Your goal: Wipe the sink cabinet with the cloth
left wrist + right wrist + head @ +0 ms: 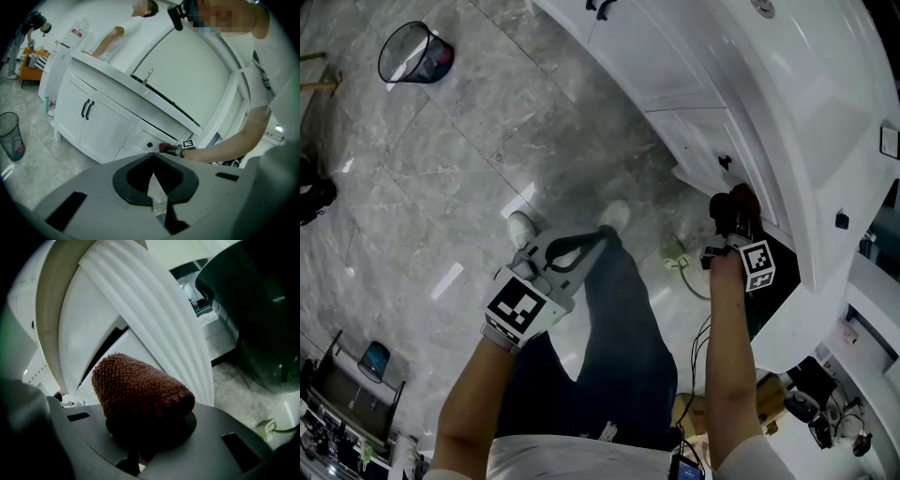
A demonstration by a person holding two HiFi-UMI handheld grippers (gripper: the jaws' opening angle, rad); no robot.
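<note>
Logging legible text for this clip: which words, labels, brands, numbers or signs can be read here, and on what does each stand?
No text here can be read as it stands.
On the clear bottle with a red-and-white label: print too small and blurred to read.
The black-and-white square markers on the left gripper and right gripper: patterns only, no letters or numbers.

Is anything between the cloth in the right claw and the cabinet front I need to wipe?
Nothing visible stands in the way. The right claw is shut on the cloth, which is right up at the front of the white sink cabinet, beside a small dark knob. Whether the cloth touches the surface, I cannot tell.
</note>
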